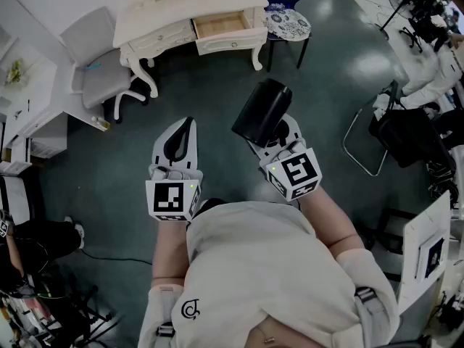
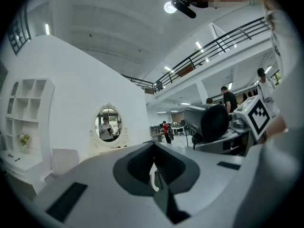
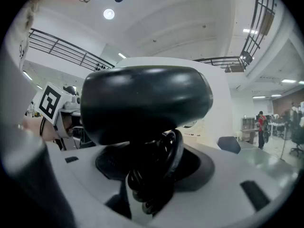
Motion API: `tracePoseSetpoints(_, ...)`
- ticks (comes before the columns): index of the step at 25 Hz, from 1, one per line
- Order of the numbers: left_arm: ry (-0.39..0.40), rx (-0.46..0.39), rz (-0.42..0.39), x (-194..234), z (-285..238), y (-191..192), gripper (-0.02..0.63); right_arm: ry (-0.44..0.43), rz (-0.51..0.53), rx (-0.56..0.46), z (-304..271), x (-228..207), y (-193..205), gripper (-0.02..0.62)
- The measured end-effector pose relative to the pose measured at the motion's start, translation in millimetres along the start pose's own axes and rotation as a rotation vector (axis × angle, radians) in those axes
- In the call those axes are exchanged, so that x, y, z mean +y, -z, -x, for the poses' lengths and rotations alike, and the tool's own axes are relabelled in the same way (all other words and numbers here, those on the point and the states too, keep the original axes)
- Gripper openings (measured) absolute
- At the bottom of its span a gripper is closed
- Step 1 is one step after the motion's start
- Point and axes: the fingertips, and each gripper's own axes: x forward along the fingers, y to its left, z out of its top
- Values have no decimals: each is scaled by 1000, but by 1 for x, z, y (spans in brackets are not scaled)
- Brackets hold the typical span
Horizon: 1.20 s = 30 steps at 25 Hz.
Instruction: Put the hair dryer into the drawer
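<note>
White desk (image 1: 181,9) stands, drawer (image 1: 221,25) open, on grey-green floor (image 1: 210,100).

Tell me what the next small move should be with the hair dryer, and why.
Probably carry the hair dryer forward toward the drawer. The right gripper is shut on it, the drawer stands open in the white dressing table, and a stretch of floor lies between them. The left gripper is shut and empty.
</note>
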Motion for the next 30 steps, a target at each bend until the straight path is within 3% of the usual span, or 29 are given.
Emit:
tracePoseSetpoints(19,26,23,15,-18,-1,9,12,16,-79,81,9,-10,26,245)
tracePoseSetpoints(25,43,37,25,2,-28,30,12,42,-98,133,-22,-24,45,245)
tracePoseSetpoints(30,71,19,27,37,-82,34,12,71,-94,153,-76,-54,50,245)
